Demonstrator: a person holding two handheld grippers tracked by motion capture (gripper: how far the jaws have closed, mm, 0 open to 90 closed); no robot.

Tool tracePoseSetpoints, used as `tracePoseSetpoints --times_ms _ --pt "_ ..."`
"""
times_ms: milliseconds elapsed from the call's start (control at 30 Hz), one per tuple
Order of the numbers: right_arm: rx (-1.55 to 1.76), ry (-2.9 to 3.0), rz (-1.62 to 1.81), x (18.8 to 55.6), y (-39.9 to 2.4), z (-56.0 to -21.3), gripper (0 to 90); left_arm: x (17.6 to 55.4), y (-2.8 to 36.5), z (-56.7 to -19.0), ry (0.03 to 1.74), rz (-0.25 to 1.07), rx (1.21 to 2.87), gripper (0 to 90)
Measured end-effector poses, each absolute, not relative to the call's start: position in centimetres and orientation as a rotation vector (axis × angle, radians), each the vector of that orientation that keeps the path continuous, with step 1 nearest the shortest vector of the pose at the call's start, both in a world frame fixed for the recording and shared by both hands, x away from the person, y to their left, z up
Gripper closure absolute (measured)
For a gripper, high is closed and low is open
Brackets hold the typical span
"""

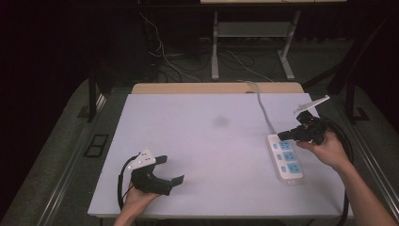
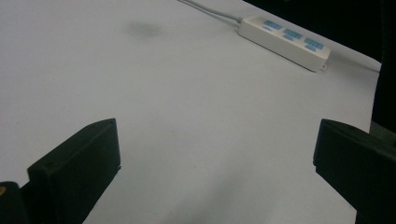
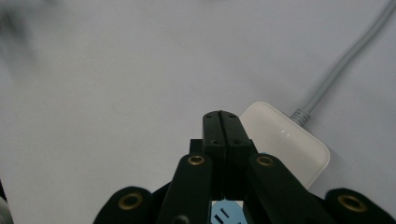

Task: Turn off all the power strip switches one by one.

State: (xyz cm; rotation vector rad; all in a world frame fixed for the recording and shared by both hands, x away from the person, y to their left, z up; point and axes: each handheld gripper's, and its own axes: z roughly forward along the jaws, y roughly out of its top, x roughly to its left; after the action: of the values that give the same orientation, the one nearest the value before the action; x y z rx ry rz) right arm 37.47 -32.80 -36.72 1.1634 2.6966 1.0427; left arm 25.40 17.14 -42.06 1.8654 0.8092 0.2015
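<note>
1. At right on the white table (image 1: 207, 141), near the right edge: white power strip (image 1: 286, 159) with three blue socket groups, lying lengthwise from far to near, grey cord (image 1: 261, 106) running off its far end toward the far table edge.
2. Over the strip's far end: right gripper (image 1: 285, 135), jaws pressed flat together with nothing between them. From the right gripper view, closed tips hanging above the strip's rounded far end (image 3: 289, 140), just before the point where the cord (image 3: 343, 63) enters; whether touching the casing or hovering just above cannot be told.
3. Near left of the table: left gripper (image 1: 173, 170), held low in the hand, jaws spread wide and empty. From the left gripper view, bare tabletop between the two black jaws, power strip (image 2: 285, 41) well apart at the far right.
4. Nothing plugged into any socket; no plug or other loose item anywhere on the table, apart from a faint dark smudge (image 1: 220, 122) toward the far middle.
5. Judged progress: early stage. Right gripper brought to the strip with closed tips, probably to press a switch or nudge the casing at that end; no visible result of it yet.
6. Left to do, as a judgement: finishing the press or push at the far end, with the left gripper free to steady the strip's near end if needed.
</note>
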Motion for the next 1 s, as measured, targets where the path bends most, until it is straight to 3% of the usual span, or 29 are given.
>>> tracePoseSetpoints --times_ms 1000 --pt "1.197 2.753 0.957 39.0 -32.0 -39.7 89.8 25.4 17.4 -42.0 0.812 0.205 1.861 0.0"
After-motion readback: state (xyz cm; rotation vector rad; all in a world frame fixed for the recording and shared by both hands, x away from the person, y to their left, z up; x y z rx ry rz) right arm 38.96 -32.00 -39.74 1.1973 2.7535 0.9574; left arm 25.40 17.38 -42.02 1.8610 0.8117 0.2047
